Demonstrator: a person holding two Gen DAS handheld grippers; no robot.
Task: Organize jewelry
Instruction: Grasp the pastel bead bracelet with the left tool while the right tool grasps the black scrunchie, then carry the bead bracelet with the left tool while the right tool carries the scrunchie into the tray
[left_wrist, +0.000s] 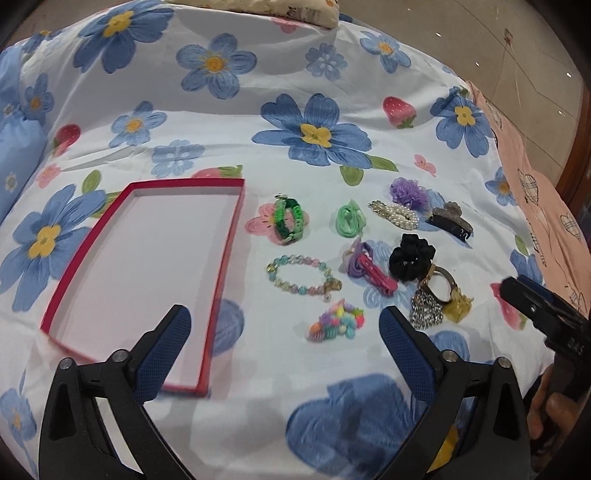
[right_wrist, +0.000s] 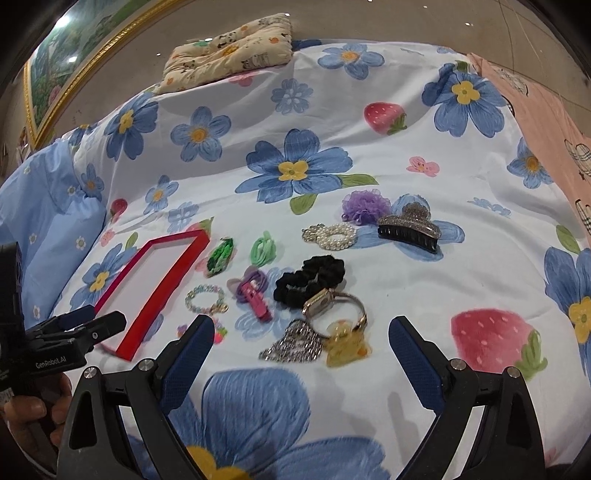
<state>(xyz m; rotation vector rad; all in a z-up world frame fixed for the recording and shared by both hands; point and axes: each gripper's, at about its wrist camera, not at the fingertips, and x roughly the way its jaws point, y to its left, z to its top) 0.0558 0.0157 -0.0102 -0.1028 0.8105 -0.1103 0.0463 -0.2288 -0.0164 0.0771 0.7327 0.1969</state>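
Both hand-held tools were found empty over the floral bedsheet. The left gripper stood with its jaws spread wide, released, hovering between the shallow red-walled cardboard tray and the jewellery. The right gripper was likewise spread wide and holding nothing, poised above the near row.

The tray held nothing; all pieces lay on the sheet to its right, well apart from it. Nearest the right gripper were a silver rhinestone mesh piece, a translucent yellow claw clip and a gold-cased wristwatch, touching or overlapping one another. Nearest the left gripper lay a cluster of multicoloured small hair ties and a pastel beaded bracelet.

Recommendation: isolated pieces should be taken first. On soft bedding, the fingers should descend astride one item and close low, avoiding pinched fabric or a dragged neighbour.
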